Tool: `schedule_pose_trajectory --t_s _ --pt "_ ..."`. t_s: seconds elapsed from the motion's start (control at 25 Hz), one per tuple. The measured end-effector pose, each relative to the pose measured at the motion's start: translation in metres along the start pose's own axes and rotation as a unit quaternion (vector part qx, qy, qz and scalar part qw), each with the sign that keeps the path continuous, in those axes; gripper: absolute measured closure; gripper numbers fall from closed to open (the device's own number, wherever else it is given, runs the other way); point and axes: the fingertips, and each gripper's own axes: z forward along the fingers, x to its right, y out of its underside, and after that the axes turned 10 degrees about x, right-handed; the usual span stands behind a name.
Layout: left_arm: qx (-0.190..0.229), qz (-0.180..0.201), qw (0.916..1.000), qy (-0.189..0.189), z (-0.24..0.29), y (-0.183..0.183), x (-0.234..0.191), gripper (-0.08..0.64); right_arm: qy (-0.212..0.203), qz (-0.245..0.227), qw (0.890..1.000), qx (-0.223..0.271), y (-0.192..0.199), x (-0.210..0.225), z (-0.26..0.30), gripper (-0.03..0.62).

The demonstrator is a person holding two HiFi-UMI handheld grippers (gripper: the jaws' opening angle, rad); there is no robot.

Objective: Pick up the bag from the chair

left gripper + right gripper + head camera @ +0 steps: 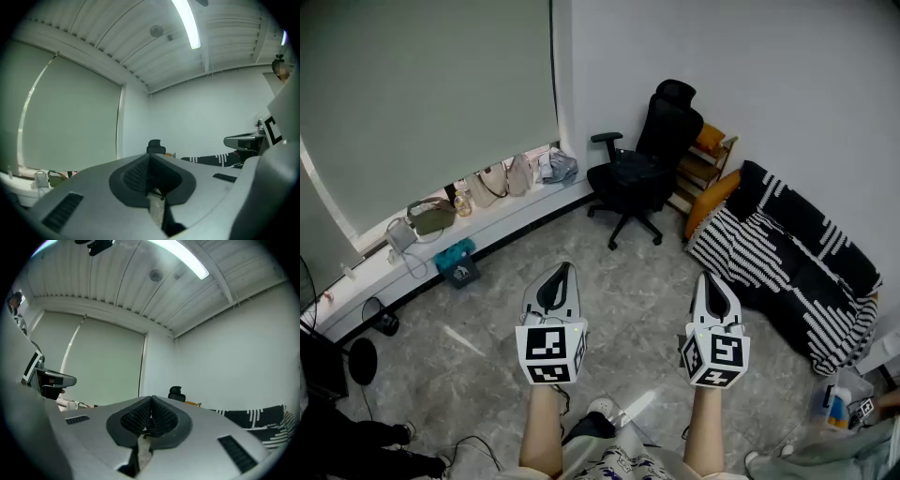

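The left gripper [561, 277] and right gripper [712, 284], at lower centre, are held shut and empty. The bag [630, 169], seemingly a dark shape on the office chair [661, 127] at upper centre, is best approached squarely, with the jaws opened beforehand.

Bright, even indoor light from a ceiling strip lamp [187, 26], shadows faint; both gripper views show strong fisheye curvature, dark vignetted corners and soft foregrounds.
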Motion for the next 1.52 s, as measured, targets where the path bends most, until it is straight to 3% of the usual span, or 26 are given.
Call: schedule_pose_trajectory --t_s 0.88,0.96,1.16,1.32,1.52 --pt "-0.017 0.001 0.9998 -0.005 0.021 0.02 -0.027 0.545 0.001 -0.007 1.0 -0.006 0.015 -0.011 0.021 0.574" --pt "-0.016 -0.001 0.9998 -0.012 0.033 0.024 -0.035 0.527 -0.004 -0.004 1.0 -0.011 0.021 -0.01 0.032 0.495" --pt "0.0 -0.022 0.9997 -0.014 0.067 0.033 -0.055 0.383 -0.008 0.003 1.0 -0.017 0.038 -0.008 0.071 0.347" --pt "0.005 -0.013 0.9999 -0.001 0.1 0.038 -0.067 0.328 -0.009 0.014 1.0 -0.009 0.043 -0.011 0.104 0.313" --pt "0.004 -0.011 0.9999 0.011 0.132 0.049 -0.085 0.327 -0.005 0.016 1.0 -0.01 0.057 -0.02 0.135 0.288"
